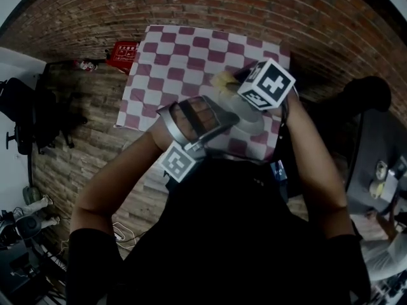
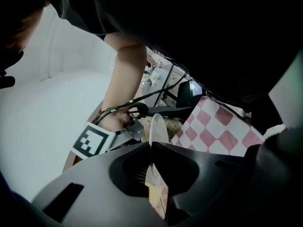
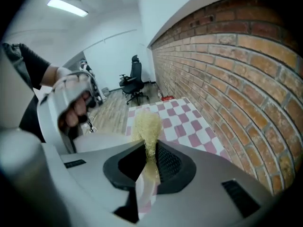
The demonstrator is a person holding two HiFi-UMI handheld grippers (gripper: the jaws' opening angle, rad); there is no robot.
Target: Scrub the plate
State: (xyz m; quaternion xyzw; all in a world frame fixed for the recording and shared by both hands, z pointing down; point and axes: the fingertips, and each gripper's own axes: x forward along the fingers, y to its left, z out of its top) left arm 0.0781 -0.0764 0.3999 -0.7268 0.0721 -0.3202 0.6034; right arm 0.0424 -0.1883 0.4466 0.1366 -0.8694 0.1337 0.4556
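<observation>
The left gripper is shut on the rim of a white plate, which stands edge-on between the jaws. In the head view the plate hangs over the near edge of the checkered tablecloth, with the left gripper on its left side. The right gripper is shut on a yellow fibrous scrubber. In the head view the scrubber sits just above the plate, below the right gripper's marker cube. The scrubber is close to the plate; contact cannot be told.
A brick wall runs along the far and right side of the table. A red box lies on the floor past the table's left corner. Black office chairs stand on the wooden floor. A dark side table with small items is at the right.
</observation>
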